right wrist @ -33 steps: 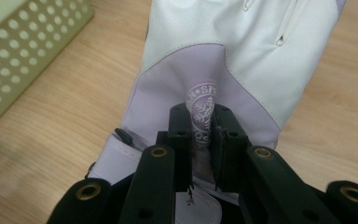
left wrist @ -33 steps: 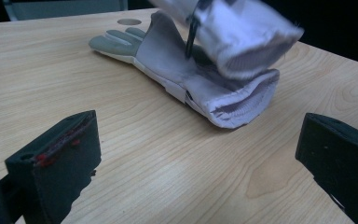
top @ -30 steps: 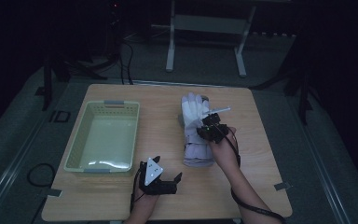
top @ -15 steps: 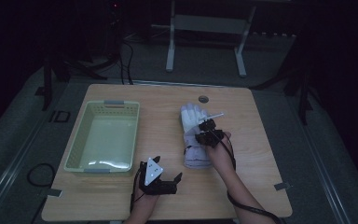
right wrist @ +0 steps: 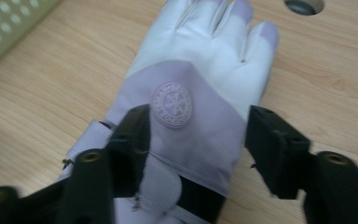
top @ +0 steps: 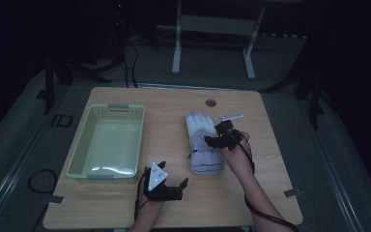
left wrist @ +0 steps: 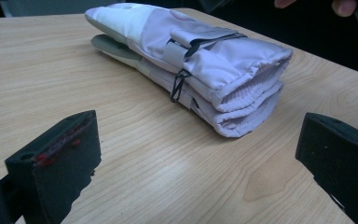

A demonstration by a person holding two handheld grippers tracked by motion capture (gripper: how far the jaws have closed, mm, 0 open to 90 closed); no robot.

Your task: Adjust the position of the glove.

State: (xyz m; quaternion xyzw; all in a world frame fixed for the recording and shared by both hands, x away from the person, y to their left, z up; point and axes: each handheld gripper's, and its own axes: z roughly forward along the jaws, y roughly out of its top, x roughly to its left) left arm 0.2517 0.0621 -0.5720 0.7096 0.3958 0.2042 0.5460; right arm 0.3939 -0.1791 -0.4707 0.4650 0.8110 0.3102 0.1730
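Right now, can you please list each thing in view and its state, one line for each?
Gloves: a stacked pair, lying flat on the table, not gripped.
Basket: upright, empty.
Left gripper: open, holds nothing, low at the table's near edge.
Right gripper: open, over the top glove, jaws astride its back.
Table: wooden, bears gloves and basket.

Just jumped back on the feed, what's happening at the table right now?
A person holds a gripper in each hand at a wooden table. The right gripper hangs open over the back of the top glove of a stacked pale pair, the gloves, jaws either side of its round badge, not closed on it. The left gripper sits open near the table's front edge, pointed at the gloves' cuffs. The green basket at the left is empty.
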